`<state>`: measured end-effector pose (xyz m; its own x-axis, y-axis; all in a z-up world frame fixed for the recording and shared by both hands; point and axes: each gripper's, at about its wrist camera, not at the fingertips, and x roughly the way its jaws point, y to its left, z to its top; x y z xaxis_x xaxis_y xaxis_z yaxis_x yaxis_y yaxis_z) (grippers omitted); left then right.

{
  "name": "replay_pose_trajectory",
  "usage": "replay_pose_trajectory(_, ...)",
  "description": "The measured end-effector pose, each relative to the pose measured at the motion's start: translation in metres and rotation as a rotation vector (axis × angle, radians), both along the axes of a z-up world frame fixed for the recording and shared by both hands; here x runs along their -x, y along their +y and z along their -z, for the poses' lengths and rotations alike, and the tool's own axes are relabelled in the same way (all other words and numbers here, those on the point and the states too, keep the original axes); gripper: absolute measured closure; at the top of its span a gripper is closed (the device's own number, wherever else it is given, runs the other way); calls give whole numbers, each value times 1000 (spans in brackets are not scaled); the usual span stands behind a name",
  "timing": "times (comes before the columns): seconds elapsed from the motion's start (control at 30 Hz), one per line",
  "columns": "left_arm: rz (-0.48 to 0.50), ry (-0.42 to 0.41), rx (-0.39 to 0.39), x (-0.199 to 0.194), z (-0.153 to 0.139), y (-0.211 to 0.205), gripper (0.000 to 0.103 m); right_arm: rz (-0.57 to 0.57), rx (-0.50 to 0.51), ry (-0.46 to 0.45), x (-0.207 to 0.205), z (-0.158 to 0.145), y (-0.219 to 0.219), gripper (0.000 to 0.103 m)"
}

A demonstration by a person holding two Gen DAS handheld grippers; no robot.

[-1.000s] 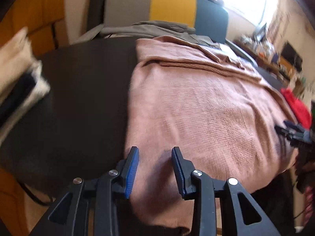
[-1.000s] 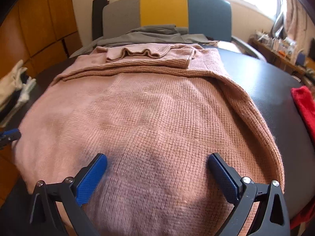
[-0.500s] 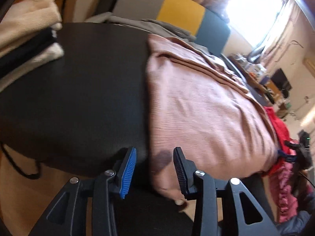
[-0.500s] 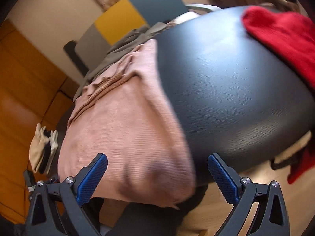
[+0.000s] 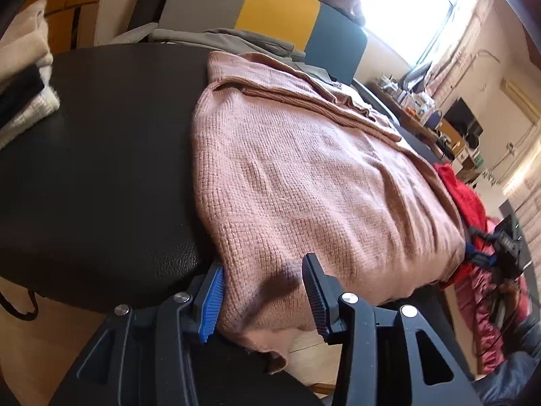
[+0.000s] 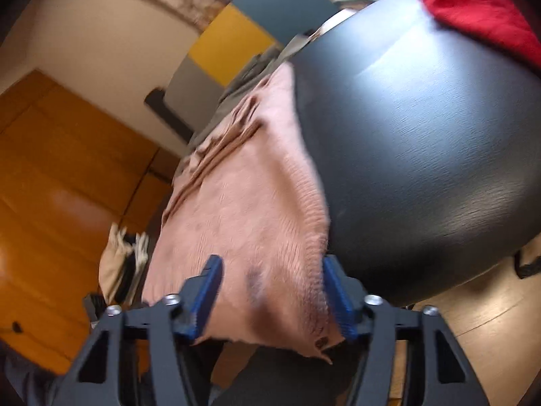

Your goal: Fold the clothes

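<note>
While its two blue-padded fingers stand a moderate way apart, the left gripper [image 5: 263,296] has the near left corner of the pink knitted sweater [image 5: 314,182] lying between them; the left pad touches the knit's edge, the right pad sits on or just above the cloth, and no pinch is made. The corner droops over the near rim of the black leather-look table [image 5: 101,176]. Ahead of this gripper the sweater lies spread flat, with its sleeves folded across the far end. Off to its left, at the table's edge, rests a stack of folded cream and black clothes [image 5: 23,77]. Beyond the sweater lies a crumpled grey garment [image 5: 223,39], and behind that stands a chair back in grey, yellow and teal panels [image 5: 267,13]. To the right of the sweater shows a red knitted garment [image 5: 463,196].

The right gripper [image 6: 274,299] likewise stands partly open, straddling the sweater's [image 6: 243,209] near right corner, whose ribbed edge brushes the right pad; whether the left pad touches is unclear through the blur. Right of it stretches bare black table [image 6: 422,155], with the red garment [image 6: 480,10] at the far corner. To its left stands an orange wooden cabinet [image 6: 61,196].
</note>
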<state>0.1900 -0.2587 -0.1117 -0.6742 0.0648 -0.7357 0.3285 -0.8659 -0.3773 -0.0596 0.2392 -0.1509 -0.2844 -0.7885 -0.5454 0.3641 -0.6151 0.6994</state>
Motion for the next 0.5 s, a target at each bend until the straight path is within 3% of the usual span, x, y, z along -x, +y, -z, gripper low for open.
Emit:
replay_pose_trajectory(0.1,-8,10,-33,-8,2,-3,57,-40,0,-8,-2,4,-12,65)
replay_pose_trajectory(0.17,-5,5,-24,-7,2,-2,57,-60,-9,-6,-2,6,-18,67)
replay_pose_trajectory(0.27,19,-14,18,1,2,6,44,-76,-49,23,-5,8,-25,66)
replay_pose_trajectory(0.33,41,-29,49,6,1,13,35,-107,-26,52,-8,7,-29,50)
replay_pose_trajectory(0.4,48,-46,86,9,1,20,34,-154,-2,100,-14,4,-39,17)
replay_pose_trajectory(0.43,50,-53,102,9,1,22,34,-184,-4,136,-18,1,-46,10)
replay_pose_trajectory(0.47,52,-58,114,9,1,23,34,-217,-69,187,-26,-1,-57,0)
replay_pose_trajectory(0.5,47,-57,113,8,1,23,34,-250,-143,242,-33,-3,-68,0)
